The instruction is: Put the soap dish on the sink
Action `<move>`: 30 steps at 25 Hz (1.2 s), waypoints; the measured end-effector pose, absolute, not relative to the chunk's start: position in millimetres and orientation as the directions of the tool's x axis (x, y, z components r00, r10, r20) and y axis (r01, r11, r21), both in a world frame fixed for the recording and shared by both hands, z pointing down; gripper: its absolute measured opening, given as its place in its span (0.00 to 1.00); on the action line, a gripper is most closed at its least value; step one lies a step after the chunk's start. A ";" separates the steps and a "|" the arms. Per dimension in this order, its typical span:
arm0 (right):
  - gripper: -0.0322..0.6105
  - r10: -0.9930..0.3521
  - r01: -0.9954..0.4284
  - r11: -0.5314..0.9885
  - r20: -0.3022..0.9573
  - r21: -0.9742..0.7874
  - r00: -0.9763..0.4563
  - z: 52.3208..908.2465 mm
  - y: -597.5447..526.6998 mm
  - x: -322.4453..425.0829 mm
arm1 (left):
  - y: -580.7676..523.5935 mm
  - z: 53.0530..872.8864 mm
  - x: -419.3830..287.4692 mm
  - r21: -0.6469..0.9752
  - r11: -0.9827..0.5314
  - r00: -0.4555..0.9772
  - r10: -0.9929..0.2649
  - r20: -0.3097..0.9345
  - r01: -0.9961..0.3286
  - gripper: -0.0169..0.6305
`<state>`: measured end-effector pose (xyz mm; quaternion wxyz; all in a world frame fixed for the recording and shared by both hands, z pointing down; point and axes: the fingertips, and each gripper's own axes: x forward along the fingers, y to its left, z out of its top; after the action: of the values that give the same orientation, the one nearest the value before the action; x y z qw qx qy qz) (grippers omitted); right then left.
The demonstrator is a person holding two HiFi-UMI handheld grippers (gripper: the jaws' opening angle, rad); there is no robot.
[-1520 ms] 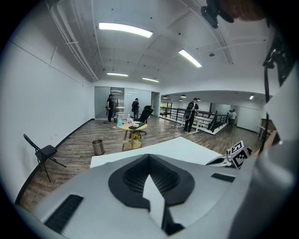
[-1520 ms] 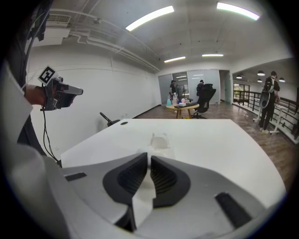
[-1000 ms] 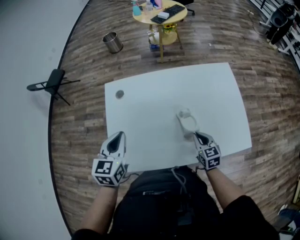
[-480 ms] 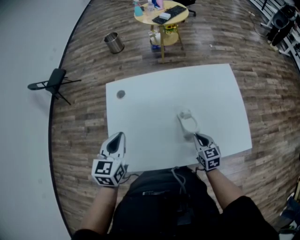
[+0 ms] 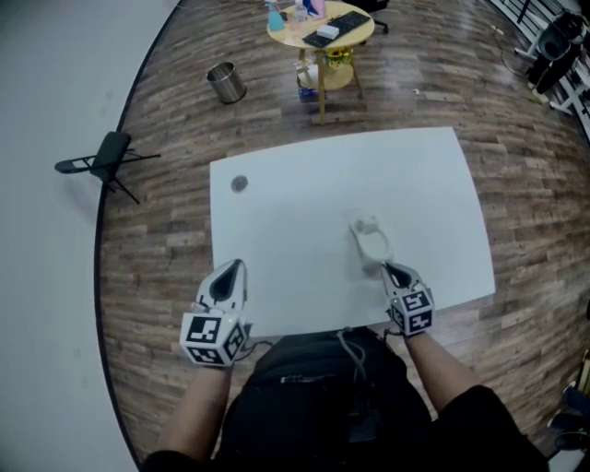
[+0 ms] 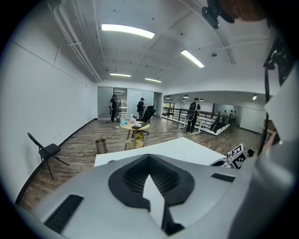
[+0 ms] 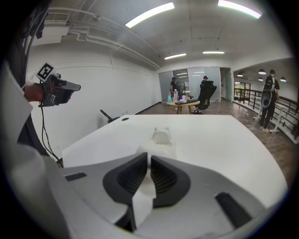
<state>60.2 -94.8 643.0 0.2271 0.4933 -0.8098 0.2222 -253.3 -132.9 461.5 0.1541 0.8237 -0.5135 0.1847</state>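
No change noted over last second: both grippers held motionless. Right gripper (image 5: 388,267) fingers pinched on near rim of white soap dish (image 5: 367,238), dish lying on tabletop (image 5: 295,203). Left gripper (image 5: 234,266) fingers pressed together, empty. No sink seen; move judged not begun.

1. A metal bin (image 5: 224,83) stands on the wood-plank floor (image 5: 166,249).
2. A black folding chair (image 5: 104,161) is near the wall.
3. A round yellow side table (image 5: 293,39) carries a keyboard (image 5: 337,21).
4. People (image 6: 193,114) stand far back.

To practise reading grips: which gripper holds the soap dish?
The right gripper, pinching the near rim of the soap dish; the left gripper holds nothing.
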 end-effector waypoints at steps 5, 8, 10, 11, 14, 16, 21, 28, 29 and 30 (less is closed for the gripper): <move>0.11 -0.702 -0.903 0.410 0.588 -0.127 -0.402 642.4 -94.7 59.1 | -133.3 460.9 -254.5 0.062 -0.425 0.404 -0.791 0.460 -0.903 0.01; 0.11 -0.703 -0.906 0.406 0.591 -0.124 -0.396 643.3 -95.6 59.3 | -135.2 461.5 -252.7 0.064 -0.427 0.407 -0.790 0.459 -0.902 0.01; 0.11 -0.695 -0.906 0.402 0.601 -0.130 -0.395 645.4 -94.1 60.0 | -136.4 461.9 -250.9 0.066 -0.429 0.410 -0.789 0.458 -0.901 0.01; 0.11 -0.690 -0.906 0.401 0.607 -0.133 -0.394 646.7 -93.0 60.3 | -136.7 461.7 -250.1 0.066 -0.430 0.411 -0.789 0.457 -0.900 0.01; 0.11 -0.691 -0.907 0.403 0.610 -0.121 -0.388 647.3 -93.5 61.5 | -137.4 460.4 -249.0 0.063 -0.433 0.413 -0.791 0.451 -0.899 0.01; 0.11 -0.689 -0.907 0.405 0.613 -0.118 -0.387 647.7 -93.7 61.0 | -137.7 459.5 -249.0 0.062 -0.435 0.415 -0.791 0.449 -0.898 0.01; 0.11 -0.680 -0.906 0.402 0.620 -0.132 -0.391 649.0 -95.1 60.0 | -139.3 456.7 -251.7 0.058 -0.433 0.412 -0.794 0.447 -0.899 0.01; 0.12 -0.654 -0.898 0.421 0.643 -0.129 -0.398 654.2 -95.1 59.6 | -139.7 460.0 -251.8 0.077 -0.423 0.409 -0.793 0.452 -0.903 0.01; 0.12 -0.647 -0.897 0.422 0.650 -0.130 -0.398 656.0 -94.1 59.3 | -139.9 460.2 -252.3 0.077 -0.421 0.408 -0.794 0.451 -0.904 0.01; 0.14 -0.643 -0.897 0.422 0.655 -0.128 -0.396 656.8 -93.4 59.4 | -140.3 460.0 -252.5 0.077 -0.420 0.407 -0.795 0.450 -0.904 0.01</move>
<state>59.4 -93.4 656.8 0.2653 0.4812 -0.8004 0.2397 -252.5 -140.3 460.0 0.1563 0.8242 -0.5153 0.1754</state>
